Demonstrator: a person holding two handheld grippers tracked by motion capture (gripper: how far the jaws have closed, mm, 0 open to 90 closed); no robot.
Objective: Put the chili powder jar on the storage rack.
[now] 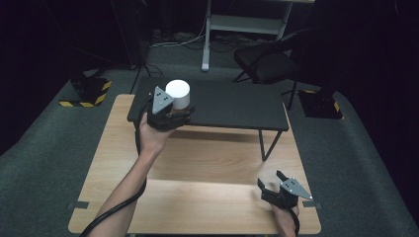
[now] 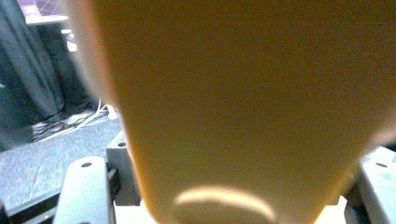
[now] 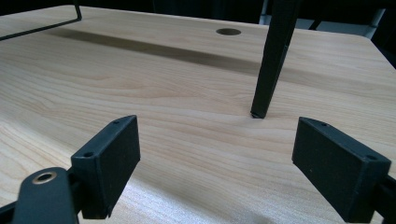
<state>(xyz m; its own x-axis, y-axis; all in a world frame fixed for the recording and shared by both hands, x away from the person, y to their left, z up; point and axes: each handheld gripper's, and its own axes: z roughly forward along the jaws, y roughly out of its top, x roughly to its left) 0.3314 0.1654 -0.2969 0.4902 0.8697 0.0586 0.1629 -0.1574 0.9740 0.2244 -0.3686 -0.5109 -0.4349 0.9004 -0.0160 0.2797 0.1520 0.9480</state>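
Note:
A white cylinder-shaped cup (image 1: pixel 178 94) stands upright at the left end of a low black shelf (image 1: pixel 232 106). My left gripper (image 1: pixel 175 109) is shut on its lower part, held by a hand reaching from the near side. In the left gripper view the cup (image 2: pixel 243 107) looms blurred and orange-tinted between the grey jaws, pressed close on both sides. My right gripper (image 1: pixel 270 178) rests low over the wooden table (image 1: pixel 207 163) near the front right corner. Its black jaws stand wide apart with nothing between them, seen as the right gripper (image 3: pixel 217 158) facing bare wood.
The shelf stands on thin black legs; one leg (image 3: pixel 273 60) meets the table just ahead of the right gripper. A round cable hole (image 3: pixel 228 31) lies farther off. Beyond the table are a black chair (image 1: pixel 267 61) and a white frame on grey carpet.

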